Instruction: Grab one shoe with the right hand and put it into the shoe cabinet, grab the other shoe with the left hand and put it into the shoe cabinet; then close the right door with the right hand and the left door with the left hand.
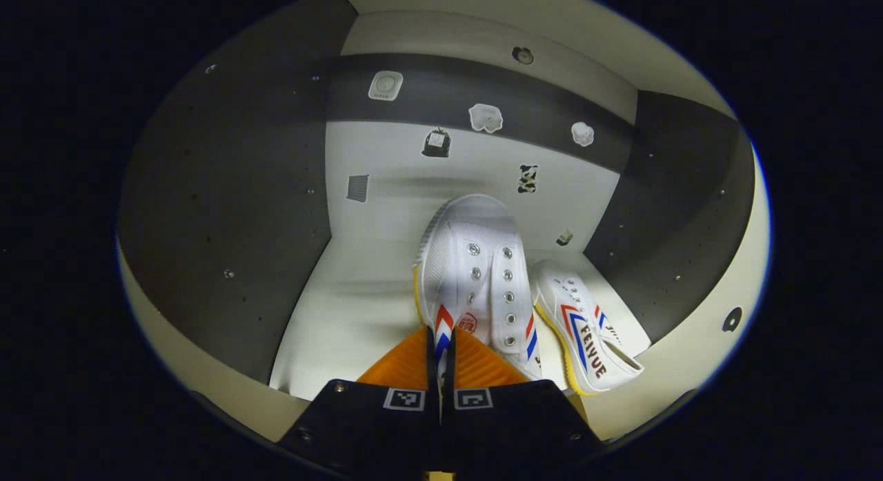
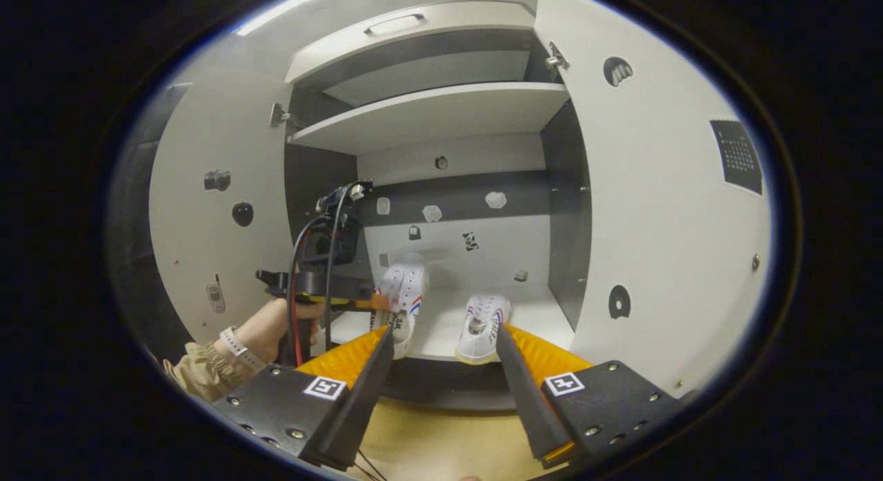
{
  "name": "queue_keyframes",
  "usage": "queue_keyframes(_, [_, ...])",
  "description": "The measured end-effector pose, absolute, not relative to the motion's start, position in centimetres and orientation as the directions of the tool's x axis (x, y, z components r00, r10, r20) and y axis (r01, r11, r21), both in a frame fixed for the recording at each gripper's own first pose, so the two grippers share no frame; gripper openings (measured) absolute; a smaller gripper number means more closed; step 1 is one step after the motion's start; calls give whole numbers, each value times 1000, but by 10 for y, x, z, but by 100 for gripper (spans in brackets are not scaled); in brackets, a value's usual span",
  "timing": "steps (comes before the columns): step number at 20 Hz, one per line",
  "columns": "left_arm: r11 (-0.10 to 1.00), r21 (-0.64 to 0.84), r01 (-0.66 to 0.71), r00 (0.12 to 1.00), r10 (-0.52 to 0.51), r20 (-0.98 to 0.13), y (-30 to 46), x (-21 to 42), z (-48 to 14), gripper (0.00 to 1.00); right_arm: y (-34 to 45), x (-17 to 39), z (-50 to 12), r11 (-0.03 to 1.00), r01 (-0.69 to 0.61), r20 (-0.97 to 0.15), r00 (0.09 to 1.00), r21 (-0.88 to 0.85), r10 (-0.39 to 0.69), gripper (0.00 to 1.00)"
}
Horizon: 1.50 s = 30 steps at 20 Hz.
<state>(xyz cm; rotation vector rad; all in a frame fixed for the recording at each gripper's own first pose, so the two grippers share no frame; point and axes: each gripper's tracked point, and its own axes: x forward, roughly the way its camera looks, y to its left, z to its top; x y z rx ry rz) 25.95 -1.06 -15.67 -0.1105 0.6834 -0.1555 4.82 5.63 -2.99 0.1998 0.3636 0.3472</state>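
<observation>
My left gripper (image 1: 440, 339) is shut on the side wall of a white shoe (image 1: 476, 267) with red and blue stripes, inside the shoe cabinet's lower compartment, toe toward the back wall. The second white shoe (image 1: 586, 329) lies on the cabinet floor (image 1: 345, 315) just to its right. In the right gripper view, my right gripper (image 2: 445, 377) stands open in front of the cabinet, apart from both shoes. Ahead of it the second shoe (image 2: 483, 322) rests near the floor's front edge. The left gripper (image 2: 376, 303) holds the first shoe (image 2: 403, 288) there, carried by a hand (image 2: 269, 332).
Both cabinet doors stand open: the left door (image 2: 214, 246) and the right door (image 2: 662, 212). A shelf (image 2: 428, 112) spans the cabinet above the shoes. Dark side walls (image 1: 227, 219) bound the compartment. Small stickers dot the back wall (image 1: 414, 170).
</observation>
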Motion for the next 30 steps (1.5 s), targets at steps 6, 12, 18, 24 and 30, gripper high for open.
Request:
queue_keyframes(6, [990, -112, 83, 734, -136, -665, -4, 269, -184, 1, 53, 46, -27, 925, -281, -309, 883, 254, 353, 89])
queue_keyframes(12, [990, -87, 107, 750, -138, -647, -4, 268, -180, 28, 52, 38, -23, 928, -271, -302, 890, 254, 342, 86])
queue_keyframes(18, [983, -64, 170, 825, -177, -537, -15, 241, -122, 54, 52, 23, -14, 930, -271, -287, 896, 249, 338, 86])
queue_keyframes(24, [975, -9, 224, 927, -215, -307, -24, 189, -31, 57, 37, -6, 18, 933, -276, -214, 921, 231, 326, 86])
queue_keyframes(30, [961, 13, 276, 949, -270, -162, -36, 133, 31, 78, -4, -46, 57, 942, -241, -126, 953, 235, 275, 89])
